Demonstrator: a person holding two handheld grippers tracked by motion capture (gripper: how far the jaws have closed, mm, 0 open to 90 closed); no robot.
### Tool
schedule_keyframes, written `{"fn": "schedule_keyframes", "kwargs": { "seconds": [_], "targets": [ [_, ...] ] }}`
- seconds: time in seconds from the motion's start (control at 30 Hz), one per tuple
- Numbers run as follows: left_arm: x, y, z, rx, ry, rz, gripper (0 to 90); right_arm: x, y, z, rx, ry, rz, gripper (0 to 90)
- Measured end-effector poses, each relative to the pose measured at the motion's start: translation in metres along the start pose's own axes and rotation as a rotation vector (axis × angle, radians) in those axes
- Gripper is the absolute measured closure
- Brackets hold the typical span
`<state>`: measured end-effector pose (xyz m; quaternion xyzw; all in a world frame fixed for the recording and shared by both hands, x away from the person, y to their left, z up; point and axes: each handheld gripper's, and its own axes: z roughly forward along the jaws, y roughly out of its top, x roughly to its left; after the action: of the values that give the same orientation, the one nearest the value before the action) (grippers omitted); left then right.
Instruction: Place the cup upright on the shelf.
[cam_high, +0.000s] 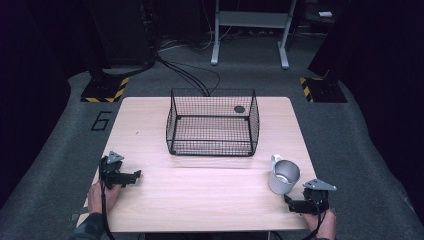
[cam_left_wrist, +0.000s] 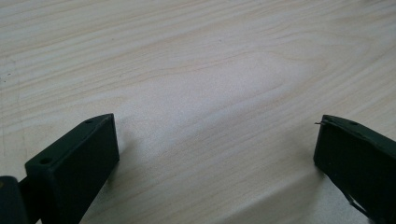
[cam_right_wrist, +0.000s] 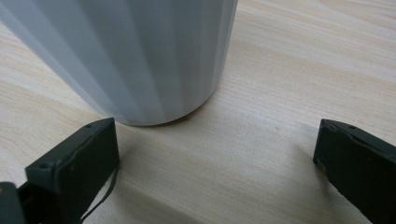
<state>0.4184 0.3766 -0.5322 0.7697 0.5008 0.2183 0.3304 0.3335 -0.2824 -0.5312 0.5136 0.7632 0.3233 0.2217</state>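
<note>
The mug (cam_right_wrist: 135, 56) is cut off by the top edge.

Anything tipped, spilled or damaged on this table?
Nothing stands out. The mug stands upright near the right hand-held gripper, the wire basket sits square on the table, and no spill shows.

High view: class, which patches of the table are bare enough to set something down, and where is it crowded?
Free: the wide front strip between the left gripper and the mug, below the wire basket; also the table left of the basket and the narrower strip right of it. Crowded: the front right corner, where the right gripper sits close to the mug.
</note>
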Motion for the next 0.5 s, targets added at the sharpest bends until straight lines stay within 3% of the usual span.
{"fn": "schedule_keyframes", "kwargs": {
  "seconds": [0.5],
  "targets": [
    [0.0002, 0.0027, 0.0027, -0.001, -0.001, 0.002, 0.3, 0.0003, -0.0014, -0.0005, -0.011, -0.010, 0.017, 0.0]
  ]
}}
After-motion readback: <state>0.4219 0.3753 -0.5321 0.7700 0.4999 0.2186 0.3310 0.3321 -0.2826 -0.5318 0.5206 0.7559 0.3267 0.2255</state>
